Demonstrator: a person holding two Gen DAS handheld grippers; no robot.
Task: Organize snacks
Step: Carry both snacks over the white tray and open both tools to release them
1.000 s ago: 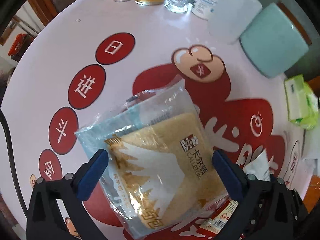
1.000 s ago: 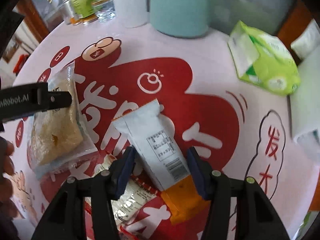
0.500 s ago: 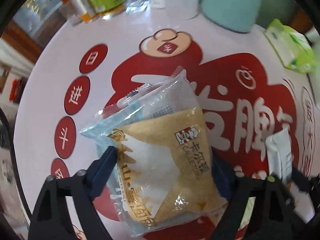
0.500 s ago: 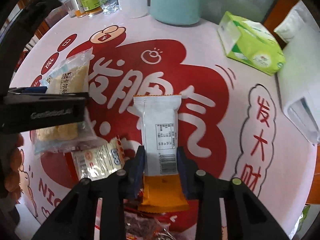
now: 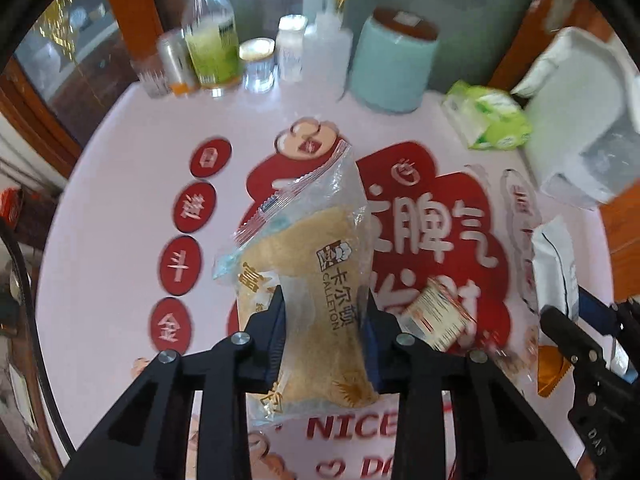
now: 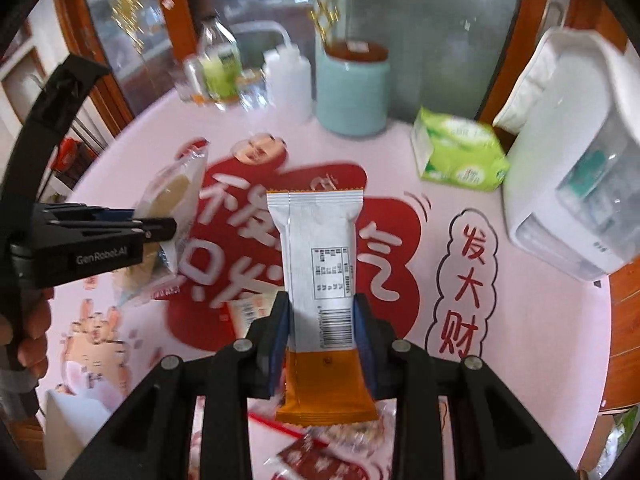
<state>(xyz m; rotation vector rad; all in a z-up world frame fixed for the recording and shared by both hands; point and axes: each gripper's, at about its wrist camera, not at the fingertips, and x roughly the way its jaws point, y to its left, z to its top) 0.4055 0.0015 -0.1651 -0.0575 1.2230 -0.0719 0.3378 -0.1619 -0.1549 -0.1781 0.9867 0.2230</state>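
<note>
My left gripper (image 5: 322,322) is shut on a clear-wrapped bread packet (image 5: 312,264) printed "CALLETON" and holds it lifted above the table. My right gripper (image 6: 320,320) is shut on a white and orange snack bar (image 6: 320,264), also lifted. The snack bar shows at the right edge of the left wrist view (image 5: 556,264), and the bread packet at the left of the right wrist view (image 6: 176,196). A small snack packet (image 5: 434,314) lies on the red-printed tablecloth (image 5: 120,208). More red-wrapped snacks (image 6: 316,458) lie below my right gripper.
At the back stand a teal canister (image 5: 394,68), a green drink bottle (image 5: 212,44), jars and a white squeeze bottle (image 6: 288,76). A green tissue pack (image 6: 456,156) and a white appliance (image 6: 572,160) sit at the right.
Both grippers have closed on their packets and lifted them off the table. The views have tilted up towards the back of the table.
</note>
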